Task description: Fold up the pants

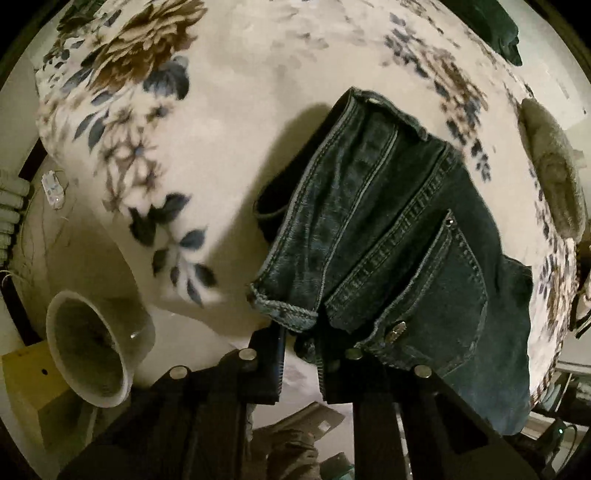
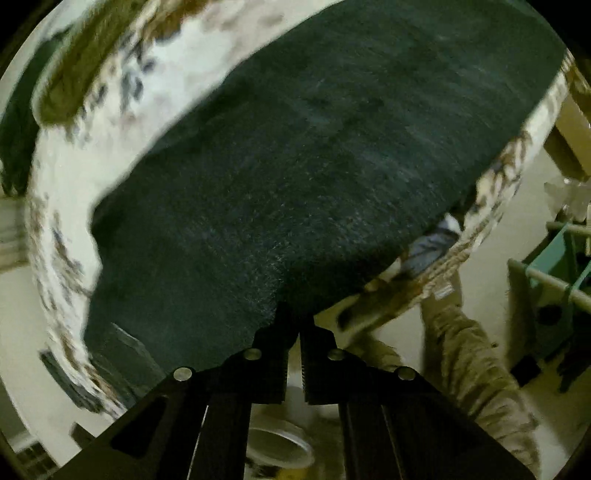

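Dark blue jeans (image 1: pixel 391 236) lie on a floral blanket (image 1: pixel 221 122), folded, with the back pocket, waistband button and a leg hem showing. My left gripper (image 1: pixel 301 339) grips the near edge of the jeans at the hem and waistband, jaws closed on the denim. In the right wrist view the jeans (image 2: pixel 314 166) fill most of the frame, blurred. My right gripper (image 2: pixel 293 317) is shut on the near edge of the jeans fabric.
A grey round bin (image 1: pixel 92 350) and a yellow box (image 1: pixel 33 391) stand on the floor at left. A dark garment (image 1: pixel 495 26) lies at the far right of the blanket. A grey fuzzy item (image 1: pixel 554 173) lies at the right edge. The person's legs (image 2: pixel 469 354) are close.
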### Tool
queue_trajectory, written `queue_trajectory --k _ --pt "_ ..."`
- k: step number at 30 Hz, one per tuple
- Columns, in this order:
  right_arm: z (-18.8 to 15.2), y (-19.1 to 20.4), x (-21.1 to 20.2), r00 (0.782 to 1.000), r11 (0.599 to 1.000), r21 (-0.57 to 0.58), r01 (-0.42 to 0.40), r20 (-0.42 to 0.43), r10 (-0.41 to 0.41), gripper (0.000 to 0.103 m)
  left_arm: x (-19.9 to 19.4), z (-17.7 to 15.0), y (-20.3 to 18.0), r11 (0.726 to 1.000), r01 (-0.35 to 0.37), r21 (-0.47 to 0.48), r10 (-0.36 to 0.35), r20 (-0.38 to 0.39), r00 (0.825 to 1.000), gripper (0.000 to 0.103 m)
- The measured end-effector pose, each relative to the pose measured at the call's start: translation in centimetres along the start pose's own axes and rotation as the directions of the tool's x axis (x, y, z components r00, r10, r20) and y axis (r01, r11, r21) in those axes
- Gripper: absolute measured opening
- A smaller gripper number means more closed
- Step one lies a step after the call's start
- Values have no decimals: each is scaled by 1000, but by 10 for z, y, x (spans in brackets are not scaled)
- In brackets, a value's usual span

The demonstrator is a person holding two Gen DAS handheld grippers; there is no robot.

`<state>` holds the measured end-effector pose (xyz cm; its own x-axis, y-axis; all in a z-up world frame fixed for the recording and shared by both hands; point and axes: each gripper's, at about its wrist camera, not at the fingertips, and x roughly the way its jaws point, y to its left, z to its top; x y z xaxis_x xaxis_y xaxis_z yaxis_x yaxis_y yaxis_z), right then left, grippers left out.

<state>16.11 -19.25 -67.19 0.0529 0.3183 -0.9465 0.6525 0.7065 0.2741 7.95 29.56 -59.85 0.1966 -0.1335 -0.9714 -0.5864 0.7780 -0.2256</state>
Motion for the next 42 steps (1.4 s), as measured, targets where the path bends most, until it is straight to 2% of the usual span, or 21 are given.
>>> queue_trajectory --k 1,3,5,7,9,12,13,16,18,21,22,23,24,25,27,29,34,38,40,42 --pt "3 1 4 1000 1000 -8 13 -22 -13 8 1 0 -4 1000 -4 8 4 -7 1000 15" --pt "11 7 7 996 998 -25 50 -79 -51 20 0 8 -5 1000 -13 21 13 -29 999 18" --pt "16 19 -4 993 996 -61 57 -102 -63 44 -9 10 -17 999 -19 50 21 -43 999 19" --pt "20 43 -24 996 992 -127 21 -87 -33 54 -20 7 -25 994 -43 98 47 -37 998 29" --pt "28 77 -40 996 978 -204 -44 -87 27 54 -32 7 -32 989 -62 131 64 -7 998 40" --pt "51 141 -42 992 938 -330 -105 -98 77 58 -44 12 -36 987 -92 132 88 40 995 64" --pt "60 161 -37 991 923 -367 -114 -103 82 59 -47 15 -36 987 -102 124 96 51 994 67" --pt "87 216 -5 990 883 -460 -93 -138 32 59 -46 24 -30 989 -110 96 102 81 991 67" --pt "95 245 24 986 857 -514 -43 -163 -48 59 -44 38 -34 990 -111 85 103 86 991 67" --pt "98 267 54 970 801 -598 25 -179 -164 58 -35 49 -34 987 -130 96 120 102 988 67" --pt "95 271 59 969 777 -627 54 -157 -194 40 -30 52 -36 986 -134 102 123 104 987 67" --pt "92 275 59 970 752 -655 73 -128 -206 18 -25 57 -37 984 -140 112 128 108 986 67" --pt "91 278 56 974 731 -676 95 -88 -208 14 -23 60 -38 982 -146 119 133 110 985 67" --pt "93 280 49 980 735 -669 113 -47 -193 9 -21 64 -38 981 -146 125 133 111 985 67" --pt "99 278 39 987 761 -640 110 -17 -158 8 -15 69 -37 978 -149 145 135 104 985 67" --pt "104 274 40 989 784 -613 98 -28 -145 8 -6 72 -36 975 -150 163 138 86 987 67" --pt "98 276 47 980 742 -656 141 -16 -200 9 11 82 -34 976 -128 173 120 54 991 67" --pt "103 281 50 972 768 -630 119 -84 -219 22 21 89 -40 976 -101 193 94 46 995 67" --pt "104 284 52 970 764 -633 122 -88 -228 22 25 92 -45 976 -87 201 79 45 996 67" --pt "102 285 53 968 739 -658 144 -63 -244 20 28 93 -47 975 -74 208 67 44 997 60"
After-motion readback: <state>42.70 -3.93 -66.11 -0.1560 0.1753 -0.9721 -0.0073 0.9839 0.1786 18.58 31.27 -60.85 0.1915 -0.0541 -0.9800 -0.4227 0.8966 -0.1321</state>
